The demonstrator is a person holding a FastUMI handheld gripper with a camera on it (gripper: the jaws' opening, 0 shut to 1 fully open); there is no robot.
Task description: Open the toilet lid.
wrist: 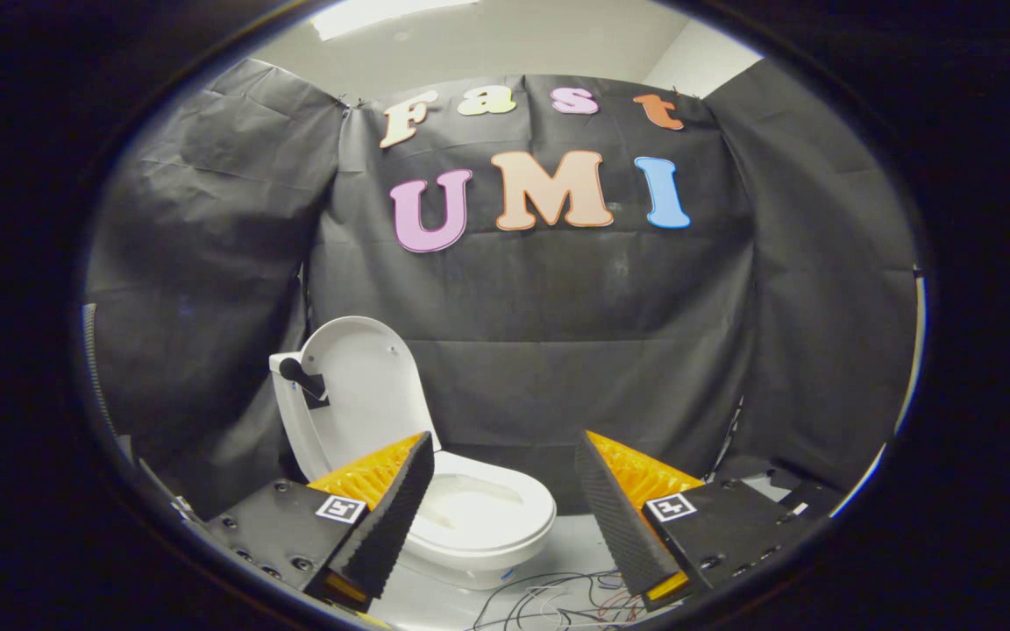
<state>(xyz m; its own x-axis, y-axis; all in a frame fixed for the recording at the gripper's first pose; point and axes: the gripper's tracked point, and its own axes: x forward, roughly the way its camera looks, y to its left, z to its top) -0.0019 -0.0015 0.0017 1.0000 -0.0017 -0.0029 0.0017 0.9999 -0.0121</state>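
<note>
Far left, the black cloth wall (207,263) hung in creases down to the floor, and right in front of it stood the toilet (479,517), white and low. Its toilet lid (365,386) was up, raised and leaning back toward the cloth, the inner face turned to the camera. A dark handle piece (302,377) stuck out at the lid's left edge, near the top of the tank side. Below the lid, the seat ring (505,499) lay flat on the bowl, open to view, with the bowl's pale inside showing.

The gripper (503,473) hung apart from all of it, touching nothing. The left finger (391,517) overlapped the bowl's left side in the view, and the lid rose just beyond its tip. The right finger (619,517) stood well to the right of the bowl. The fingers were spread wide, released, with the bowl's right half seen in the gap between them.

Down between the fingers, on the pale floor (575,543), a tangle of thin wires (558,605) lay loose, just in front of the toilet's base. Further right, more black cloth closed off the booth.
</note>
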